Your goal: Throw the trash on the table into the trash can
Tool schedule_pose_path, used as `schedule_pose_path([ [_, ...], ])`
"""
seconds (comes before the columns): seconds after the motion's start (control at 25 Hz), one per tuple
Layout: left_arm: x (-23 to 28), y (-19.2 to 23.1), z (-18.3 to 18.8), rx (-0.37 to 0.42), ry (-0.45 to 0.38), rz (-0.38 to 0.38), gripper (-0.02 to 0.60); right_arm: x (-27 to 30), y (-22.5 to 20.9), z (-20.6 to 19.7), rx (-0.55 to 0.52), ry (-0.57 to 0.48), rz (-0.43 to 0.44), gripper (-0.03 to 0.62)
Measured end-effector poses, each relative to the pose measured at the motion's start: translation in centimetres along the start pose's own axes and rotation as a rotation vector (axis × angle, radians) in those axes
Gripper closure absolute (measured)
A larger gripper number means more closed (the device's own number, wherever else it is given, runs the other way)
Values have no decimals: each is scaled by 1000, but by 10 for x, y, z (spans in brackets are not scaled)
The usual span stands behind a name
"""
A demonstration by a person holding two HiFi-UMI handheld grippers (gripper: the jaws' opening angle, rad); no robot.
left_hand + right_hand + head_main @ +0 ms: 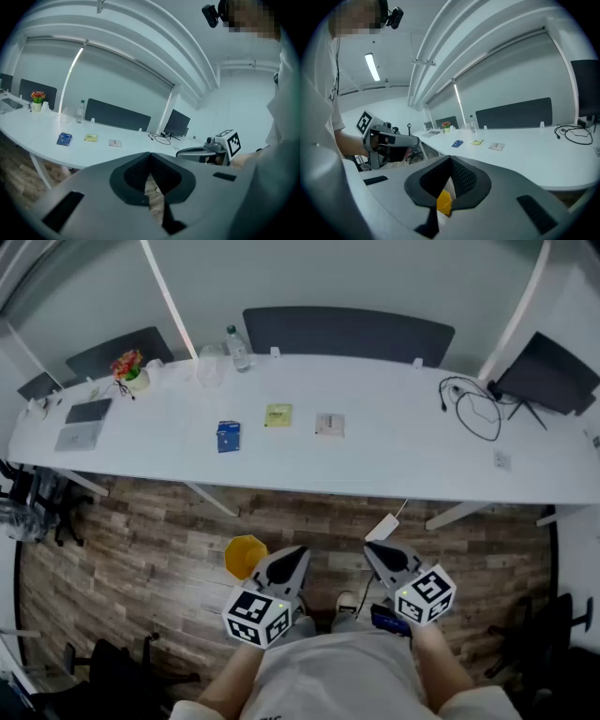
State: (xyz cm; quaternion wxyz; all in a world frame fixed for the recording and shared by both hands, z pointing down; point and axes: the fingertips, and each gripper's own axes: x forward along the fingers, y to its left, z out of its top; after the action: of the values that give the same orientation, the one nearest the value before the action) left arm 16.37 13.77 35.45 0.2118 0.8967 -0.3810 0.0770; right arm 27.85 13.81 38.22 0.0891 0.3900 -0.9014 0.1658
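Observation:
Three small pieces of trash lie on the long white table (394, 460): a blue packet (228, 436), a yellow-green packet (278, 414) and a pale wrapper (330, 424). The same three show in the left gripper view as the blue packet (64, 138), yellow packet (91, 137) and pale wrapper (115, 143). A yellow trash can (246, 555) stands on the wood floor in front of the table. My left gripper (296, 553) hangs just right of the can, shut and empty. My right gripper (372, 550) is held level with it, also shut and empty. Both are well short of the table.
A water bottle (237, 348), a flower pot (129, 368) and a laptop (84, 423) sit at the table's left and back. A monitor (548, 376) and loose cables (473, 409) are at the right. Table legs (211, 499) slant beneath, and a white scrap (382, 527) lies on the floor.

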Motion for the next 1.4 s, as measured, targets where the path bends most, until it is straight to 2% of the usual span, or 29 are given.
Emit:
schedule_pose_path([
  [0.4,-14,15,7,9,-11,-14,578,9,9,-2,8,11,-31,566],
  [0.56,-22,22,8,35,-8,-33,578,14,13,8,38,-52,-51,566],
  [0.8,-37,39,12,46,-14,-76,578,24,29,19,-28,-69,-91,565],
  [0.96,-39,45,9,38,-9,-102,578,27,34,16,-6,-62,-129,565],
  [1.2,-23,57,9,41,1,-117,578,42,17,6,14,-22,-142,566],
  [1.4,1,80,26,17,-13,-105,578,72,-13,21,-13,-20,-120,566],
])
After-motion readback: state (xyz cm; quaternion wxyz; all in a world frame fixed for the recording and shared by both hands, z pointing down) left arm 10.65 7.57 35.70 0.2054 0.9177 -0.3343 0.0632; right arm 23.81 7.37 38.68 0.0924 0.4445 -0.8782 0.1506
